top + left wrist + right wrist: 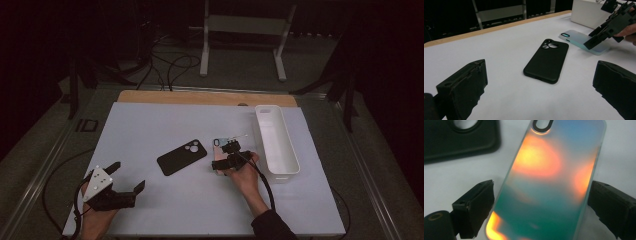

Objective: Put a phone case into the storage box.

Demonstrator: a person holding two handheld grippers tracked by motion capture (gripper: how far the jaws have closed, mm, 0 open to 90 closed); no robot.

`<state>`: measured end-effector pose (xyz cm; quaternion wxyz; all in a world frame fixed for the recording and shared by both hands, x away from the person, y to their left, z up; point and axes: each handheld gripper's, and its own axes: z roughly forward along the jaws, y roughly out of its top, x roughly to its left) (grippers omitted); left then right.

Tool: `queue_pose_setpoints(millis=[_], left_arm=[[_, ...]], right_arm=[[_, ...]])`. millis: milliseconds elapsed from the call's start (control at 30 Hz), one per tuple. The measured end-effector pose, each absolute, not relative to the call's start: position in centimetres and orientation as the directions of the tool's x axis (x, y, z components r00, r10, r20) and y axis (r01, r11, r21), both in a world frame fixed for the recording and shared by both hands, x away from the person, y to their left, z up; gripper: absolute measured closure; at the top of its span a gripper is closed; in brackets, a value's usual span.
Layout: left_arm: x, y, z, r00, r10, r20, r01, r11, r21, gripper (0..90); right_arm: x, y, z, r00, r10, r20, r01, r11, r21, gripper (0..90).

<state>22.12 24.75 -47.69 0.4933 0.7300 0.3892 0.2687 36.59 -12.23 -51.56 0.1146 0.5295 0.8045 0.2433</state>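
At the near left corner of the white table (150, 125) the person's left gripper (127, 179) rests low, its jaws spread wide with bare tabletop between them — it holds nothing. From the left gripper view those two black jaws frame the black phone case (546, 61), which lies flat, back up, camera cutout toward the far side, well ahead of the tool and apart from it.

Moving right, that black phone case (181, 157) sits near the middle of the table, angled. Just beside it to the right lies the iridescent phone case (219, 145), also flat and back up. The right gripper (226, 156) is down over its near end. In the right gripper view the iridescent phone case (549, 182) shimmers orange and teal between the jaws, which stand open on either side of its long edges — the left one just at the edge, the right one close by; whether either touches I cannot tell.

Farthest right, a long white tray (276, 142) stands alongside, close to the right hand (245, 175).
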Motion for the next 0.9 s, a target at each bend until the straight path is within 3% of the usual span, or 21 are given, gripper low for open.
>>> queue_pose_setpoints(millis=[267, 467, 667, 900], left_arm=[[22.1, 24.7, -47.7, 0.555, 0.832, 0.013, 0.302, -0.216, 0.929, 0.1], [22.1, 24.7, -47.7, 0.554, 0.833, 0.013, 0.302, -0.215, 0.929, 0.1], [22.1, 24.7, -47.7, 0.553, 0.833, 0.012, 0.303, -0.214, 0.929, 0.1], [22.2, 24.7, -47.7, 0.553, 0.833, 0.012, 0.307, -0.217, 0.927, 0.1]], right_arm=[[36.3, -11.1, -51.9, -0.398, 0.918, -0.011, 0.787, 0.347, 0.511, 6.7], [36.4, -11.3, -51.7, -0.467, 0.884, -0.012, 0.767, 0.411, 0.492, 8.2], [36.0, -11.7, -51.5, -0.49, 0.871, -0.006, 0.754, 0.428, 0.498, 15.4], [35.5, -12.1, -51.4, -0.49, 0.871, -0.015, 0.739, 0.425, 0.522, 16.4]])
